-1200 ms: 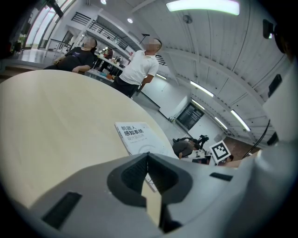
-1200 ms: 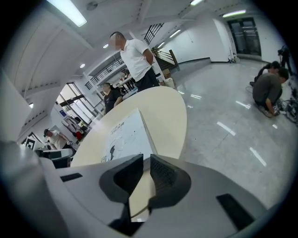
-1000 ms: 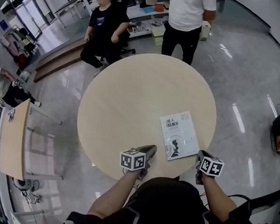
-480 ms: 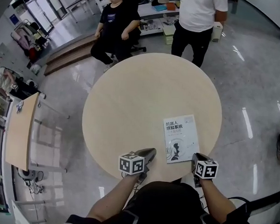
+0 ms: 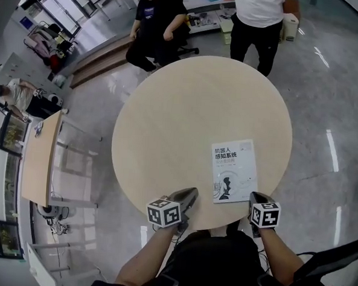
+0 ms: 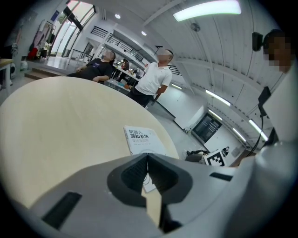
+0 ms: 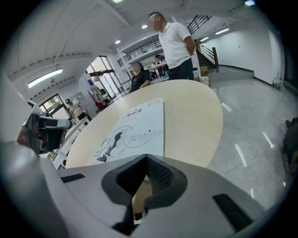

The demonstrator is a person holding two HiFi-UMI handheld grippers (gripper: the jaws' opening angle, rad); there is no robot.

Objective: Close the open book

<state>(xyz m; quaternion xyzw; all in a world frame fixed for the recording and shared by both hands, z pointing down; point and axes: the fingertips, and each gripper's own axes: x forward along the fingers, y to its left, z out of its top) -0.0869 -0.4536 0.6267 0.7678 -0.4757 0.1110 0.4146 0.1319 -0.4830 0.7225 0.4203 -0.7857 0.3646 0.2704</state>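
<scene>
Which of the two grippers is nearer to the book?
The right gripper, just by the book's near corner; the left gripper sits farther off.

The closed white paperback book (image 5: 233, 170) lies flat on the round pale wooden table (image 5: 181, 109), in its near right part, close to the near edge; beyond the table's far edge a seated person in black (image 5: 156, 17) is at the left, a standing person in a white shirt (image 5: 259, 14) at the right; a rectangular pale wooden side table (image 5: 39, 161) stands well left of the round one.
</scene>
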